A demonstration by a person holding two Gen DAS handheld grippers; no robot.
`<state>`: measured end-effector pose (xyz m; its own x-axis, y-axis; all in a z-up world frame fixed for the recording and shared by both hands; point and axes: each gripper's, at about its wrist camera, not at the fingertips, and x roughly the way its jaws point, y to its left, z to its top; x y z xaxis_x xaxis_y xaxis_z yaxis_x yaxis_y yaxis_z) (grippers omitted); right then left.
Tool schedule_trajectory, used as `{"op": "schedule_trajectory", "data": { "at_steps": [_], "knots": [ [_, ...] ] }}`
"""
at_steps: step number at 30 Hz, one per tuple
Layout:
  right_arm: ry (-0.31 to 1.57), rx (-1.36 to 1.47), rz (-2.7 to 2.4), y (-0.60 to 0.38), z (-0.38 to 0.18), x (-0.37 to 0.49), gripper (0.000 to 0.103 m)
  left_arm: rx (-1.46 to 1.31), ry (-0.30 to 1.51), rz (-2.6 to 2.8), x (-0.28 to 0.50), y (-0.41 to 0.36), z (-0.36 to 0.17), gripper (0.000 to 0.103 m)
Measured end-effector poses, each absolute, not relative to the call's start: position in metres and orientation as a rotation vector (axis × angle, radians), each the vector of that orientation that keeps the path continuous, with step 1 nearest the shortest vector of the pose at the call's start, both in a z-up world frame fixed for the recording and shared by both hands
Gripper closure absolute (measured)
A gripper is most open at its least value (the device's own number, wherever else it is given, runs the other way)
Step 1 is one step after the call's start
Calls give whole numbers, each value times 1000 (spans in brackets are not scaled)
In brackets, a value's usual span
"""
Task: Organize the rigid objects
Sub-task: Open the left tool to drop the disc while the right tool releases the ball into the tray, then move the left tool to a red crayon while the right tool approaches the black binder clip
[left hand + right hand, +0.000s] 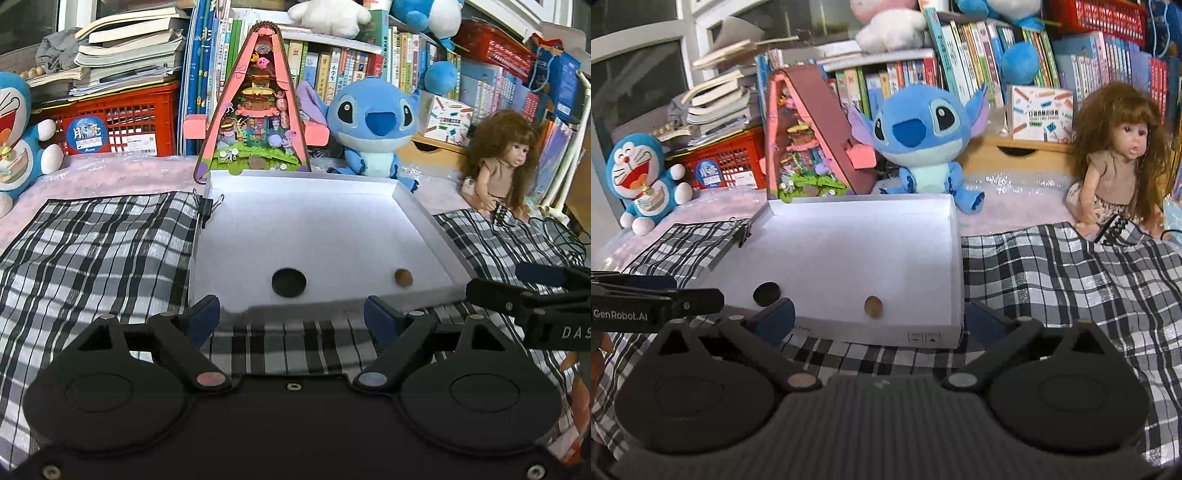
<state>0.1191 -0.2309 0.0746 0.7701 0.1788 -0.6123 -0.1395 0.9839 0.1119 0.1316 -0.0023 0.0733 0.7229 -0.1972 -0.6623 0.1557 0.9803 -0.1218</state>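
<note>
A shallow white box (424, 218) lies on a black-and-white checked cloth (92, 251). Inside it, near the front wall, rest a flat black disc (289, 283) and a small brown round piece (403, 277), well apart. My left gripper (291, 314) is open just in front of the box, its blue pads wide and nothing between them. In the right wrist view the same box (955, 258), disc (767, 294) and brown piece (873, 307) show. My right gripper (881, 317) is open and empty at the box's front wall.
A black binder clip (207, 206) grips the box's far left corner. Behind the box stand a pink triangular toy house (255, 110), a blue plush (373, 125), a doll (498, 162) and a blue cat plush (18, 140). Books and a red crate (122, 122) fill the back.
</note>
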Motion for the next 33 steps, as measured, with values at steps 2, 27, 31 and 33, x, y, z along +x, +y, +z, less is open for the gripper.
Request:
{"op": "schedule_trajectory", "data": {
  "at_steps": [2,27,31,33],
  "knots": [
    [657,53,180,-230,74,112,0,-50,726,-196,122,-1,71,19],
    [574,-73,200,-219,40,44,0,-9,646,-214,44,3,33,17],
    [561,-88,197,-219,36,36,0,-1,633,-205,38,4,29,17],
    [557,-94,193,-219,34,33,0,3,627,-199,34,5,27,17]
  ]
}}
